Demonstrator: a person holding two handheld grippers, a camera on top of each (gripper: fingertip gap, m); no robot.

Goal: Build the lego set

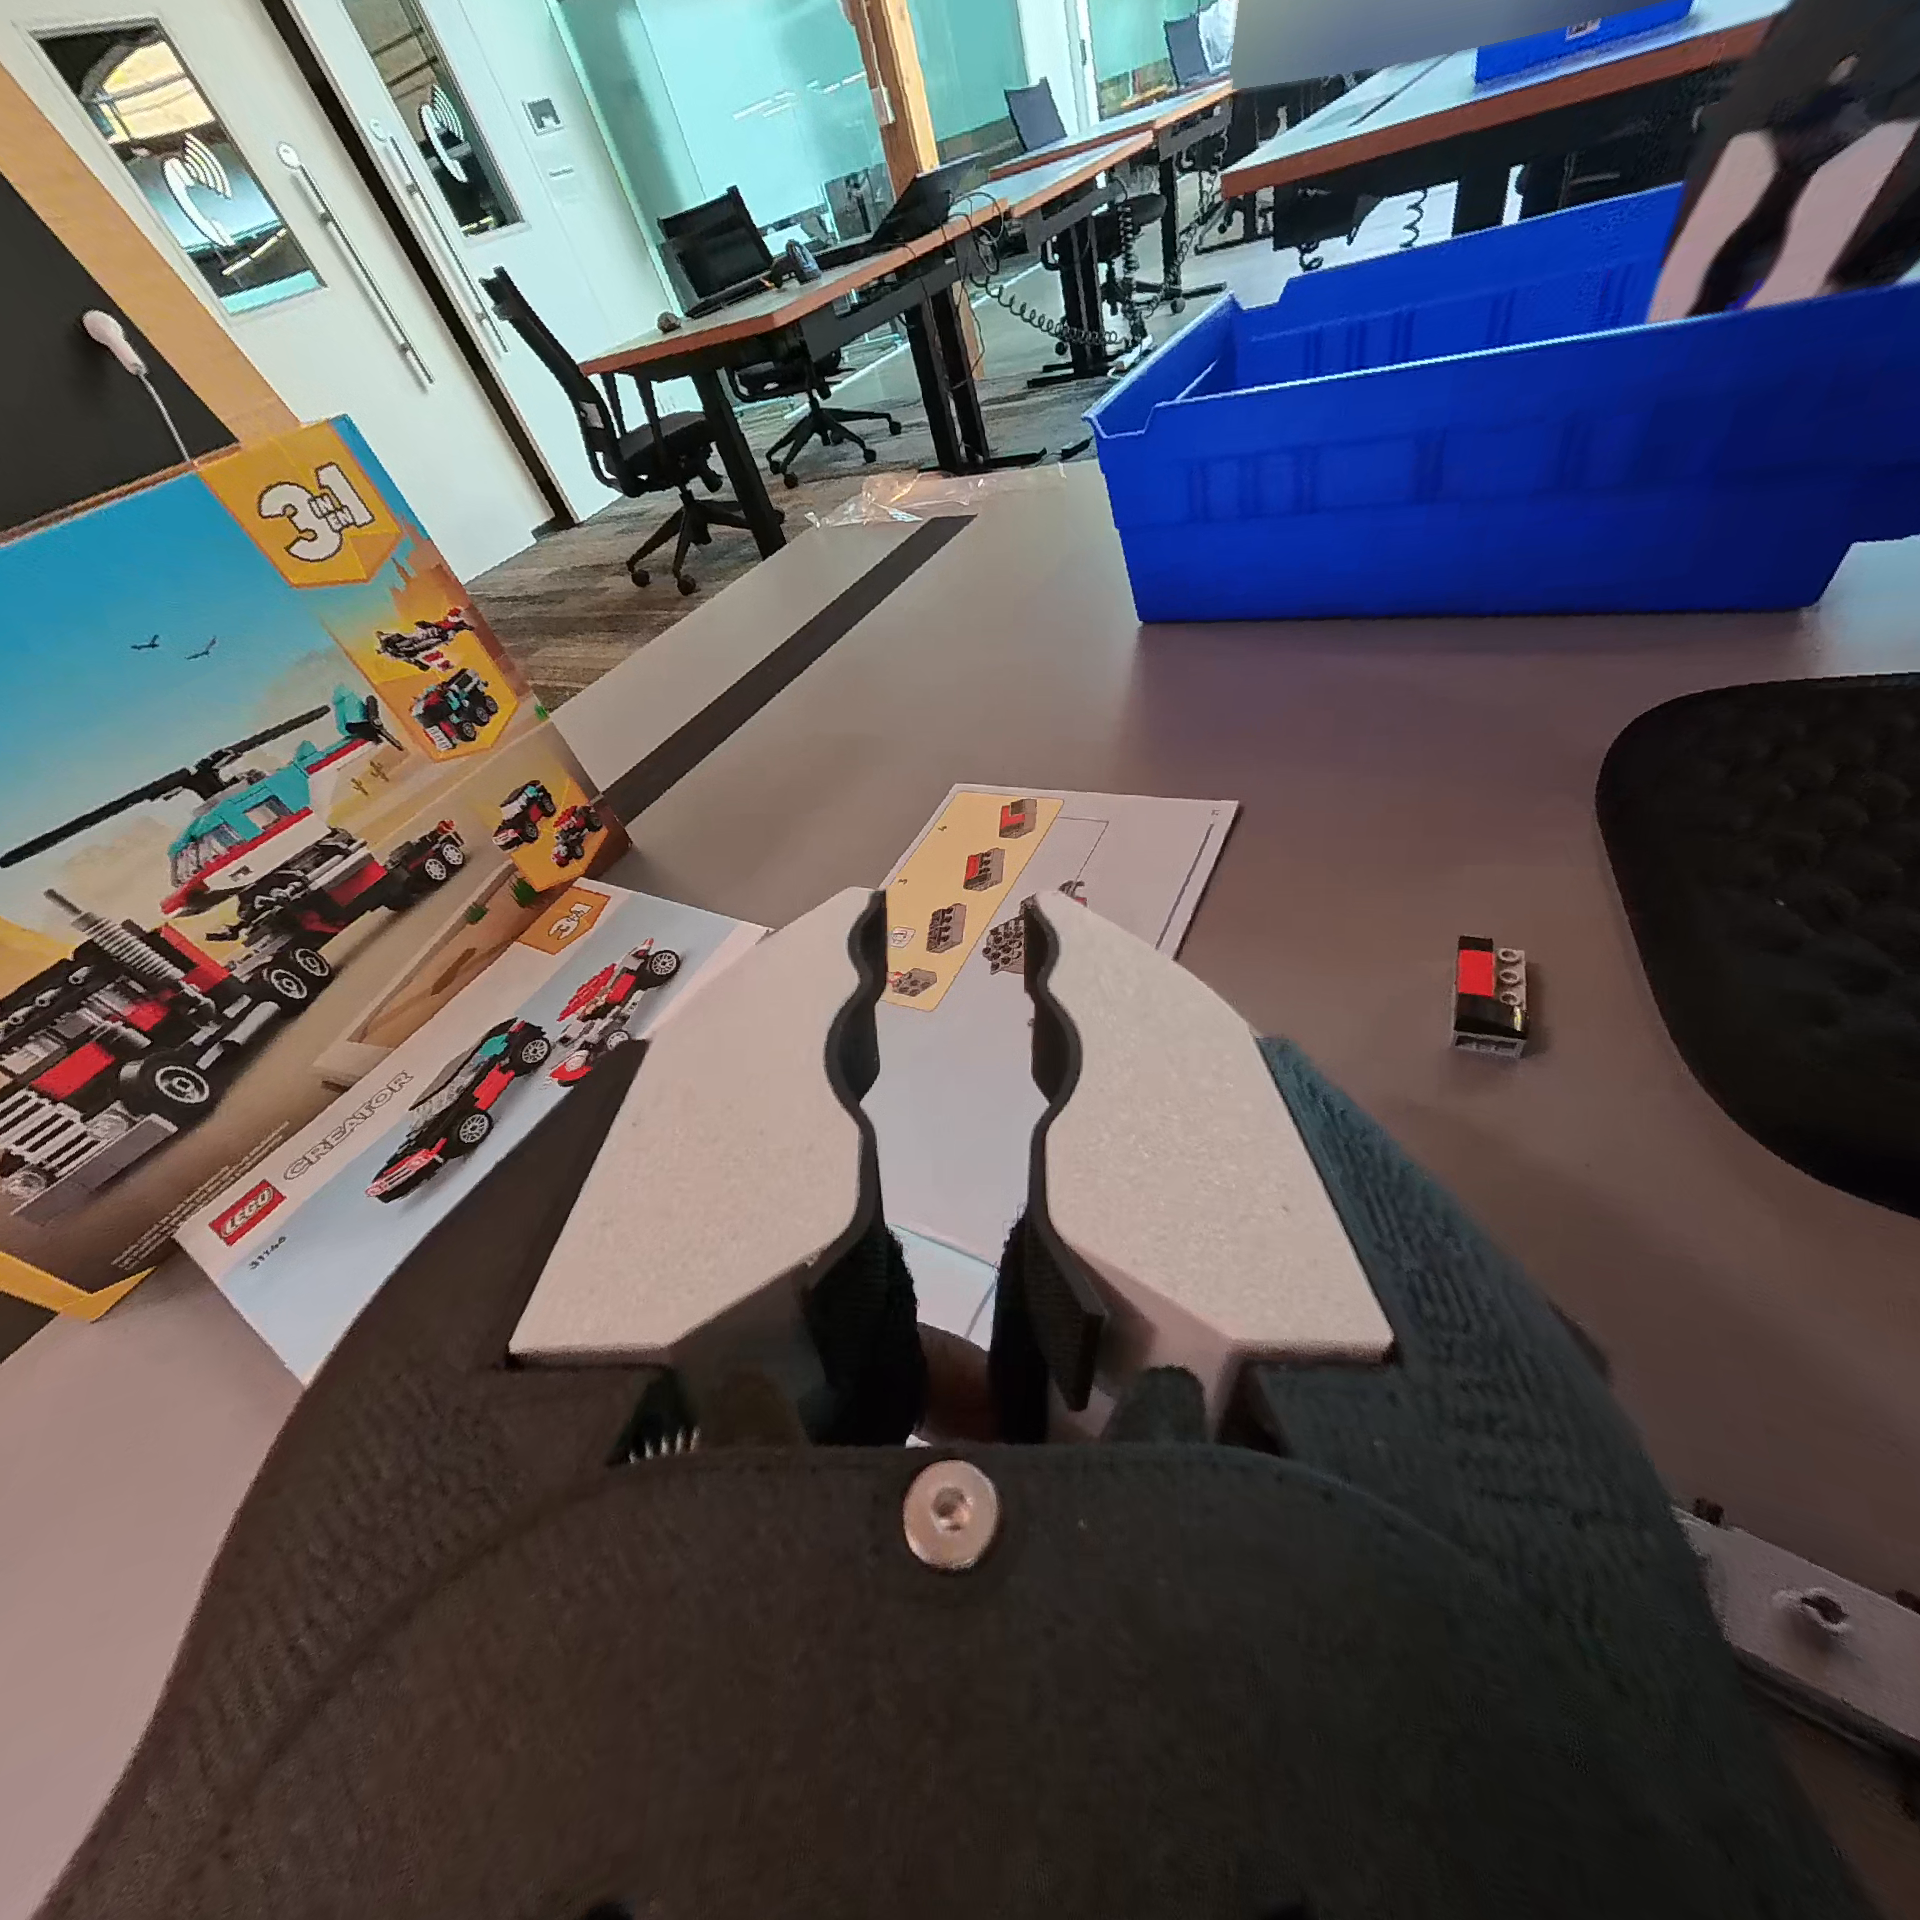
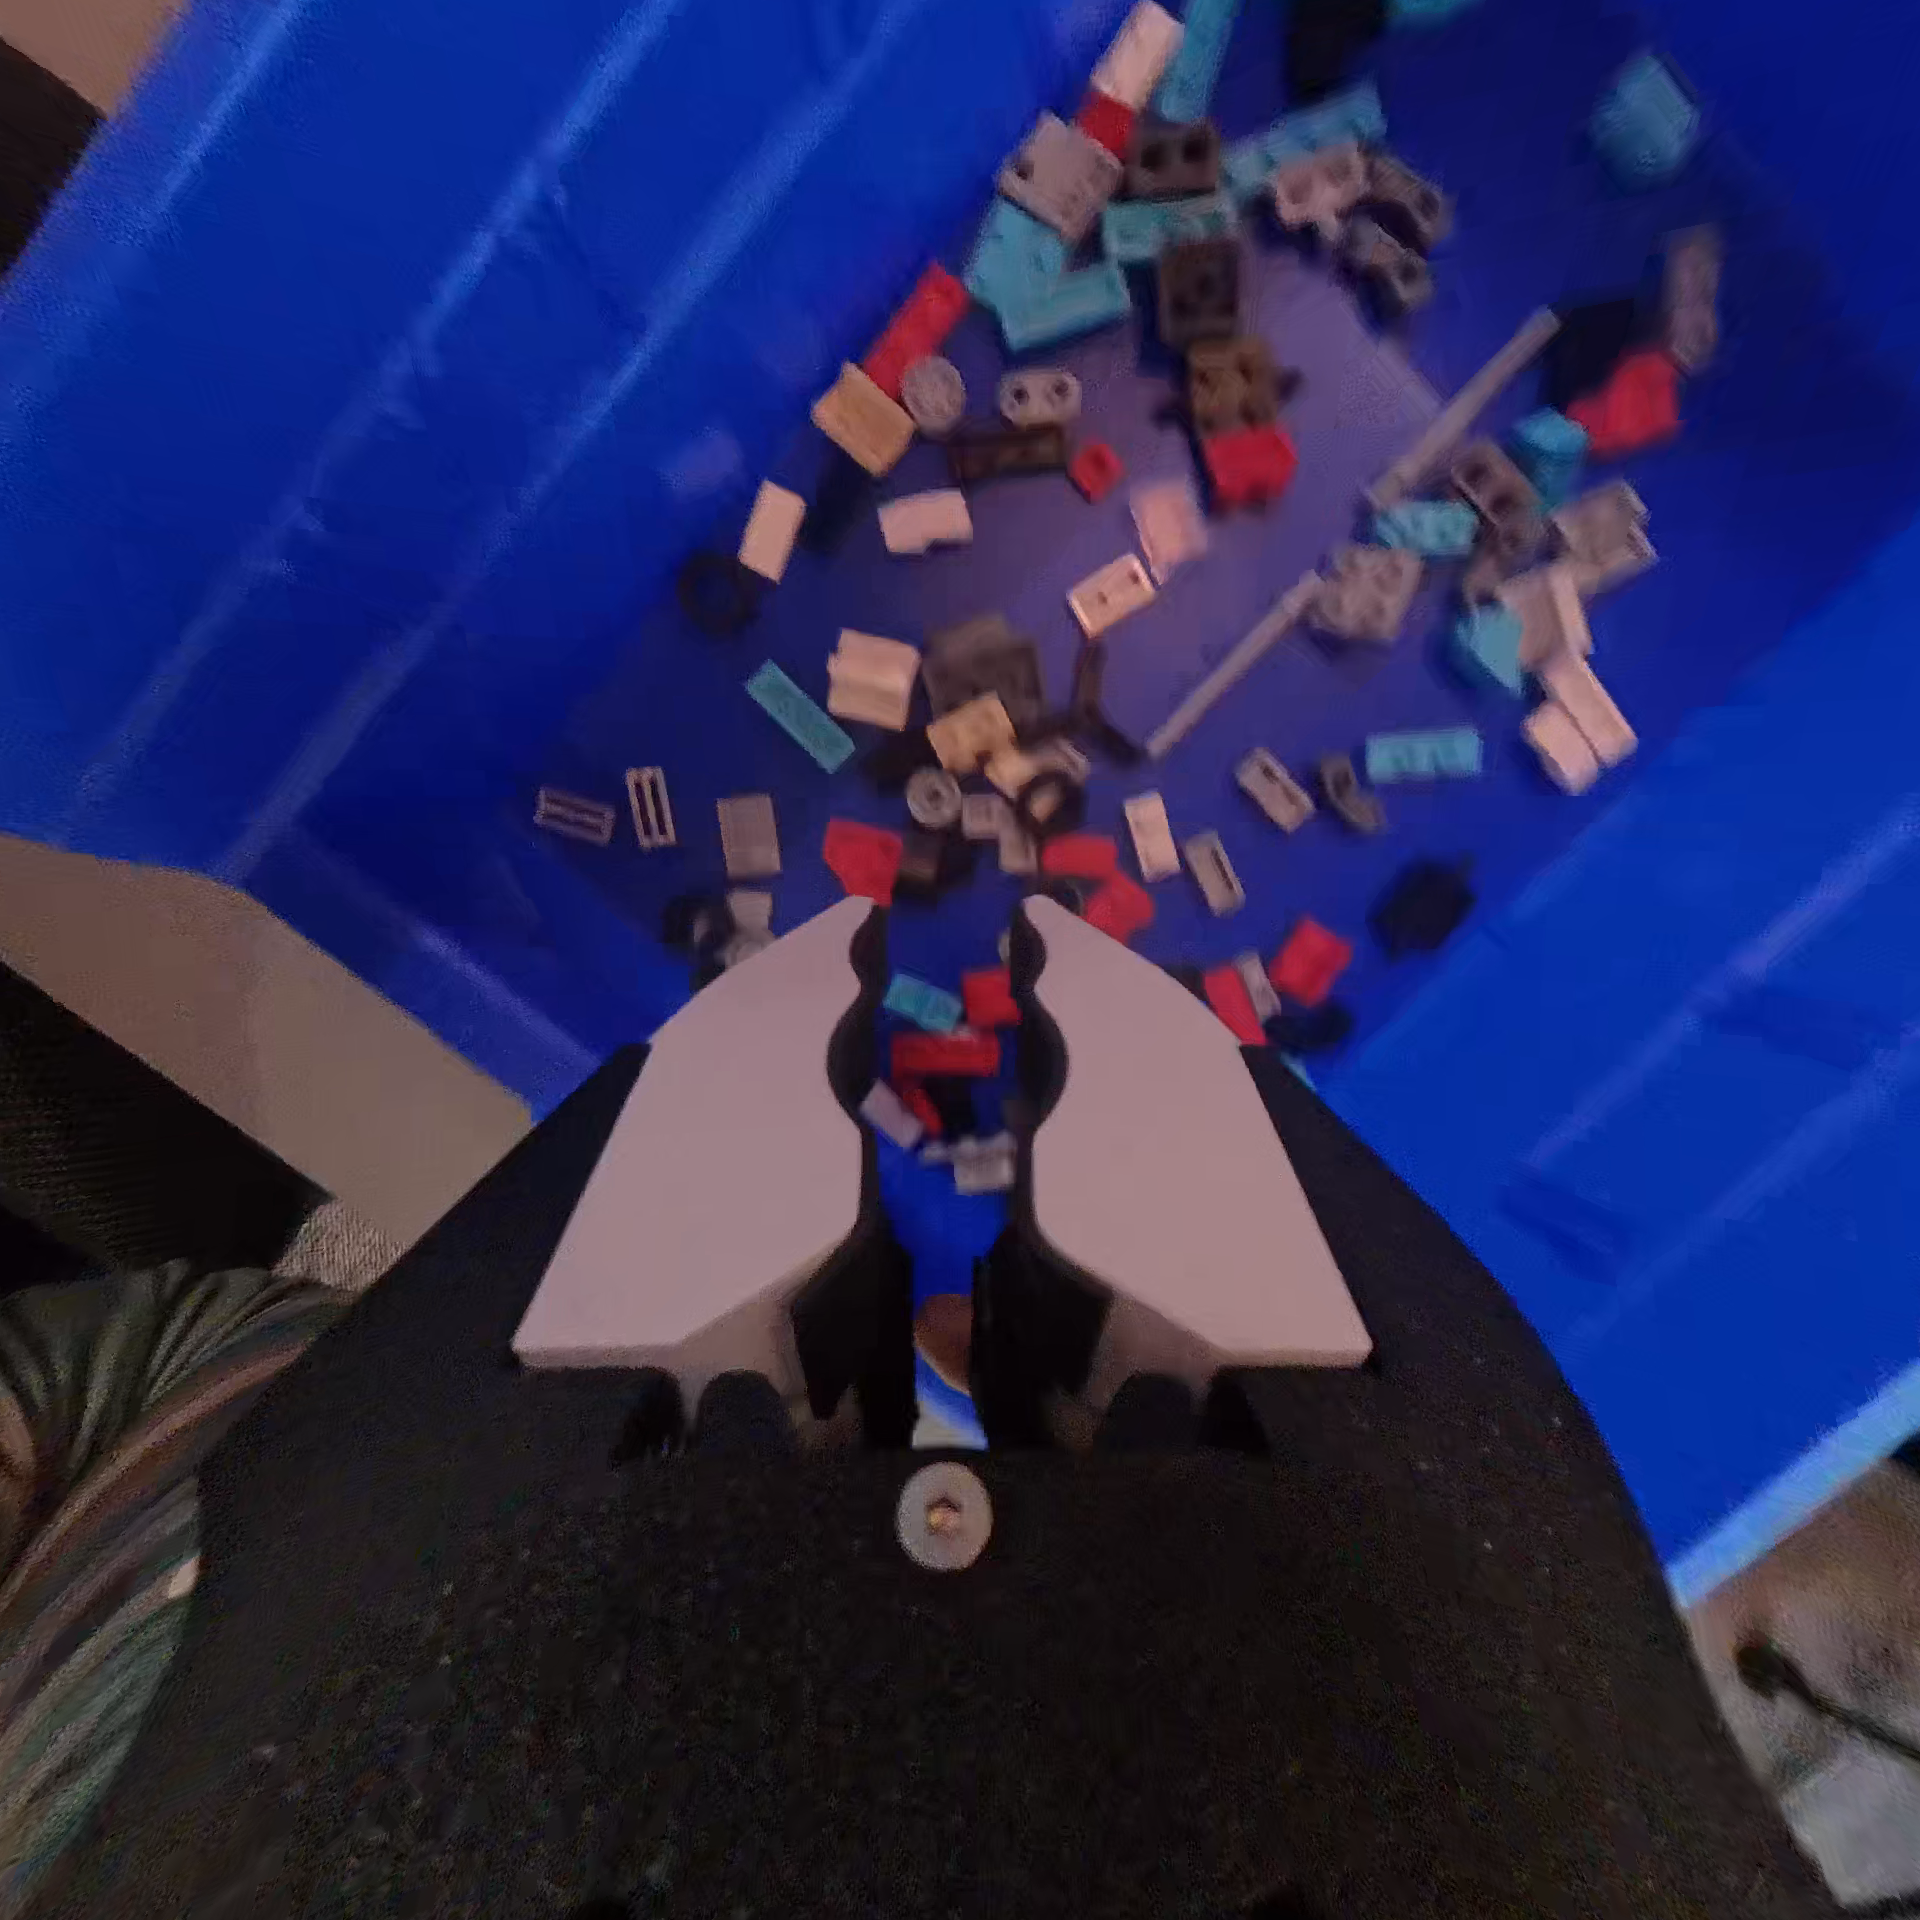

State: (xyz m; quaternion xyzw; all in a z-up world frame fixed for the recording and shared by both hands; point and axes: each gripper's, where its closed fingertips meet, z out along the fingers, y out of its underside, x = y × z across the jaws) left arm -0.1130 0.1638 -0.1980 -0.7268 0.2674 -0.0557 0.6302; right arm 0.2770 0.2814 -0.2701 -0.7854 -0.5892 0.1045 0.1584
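This is an open-plan office. Beyond the grey table stand rows of long desks with wooden tops and black legs, and black swivel chairs on wheels are drawn up to them. A laptop sits open on one desk, with coiled cables hanging beside it. Behind the desks run glass partition walls, and left of them are white doors with long metal handles

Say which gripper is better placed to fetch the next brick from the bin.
Right. The right gripper hangs open inside the blue bin, directly over the loose bricks. The left gripper, also open, sits over the instruction sheet, away from the bin.
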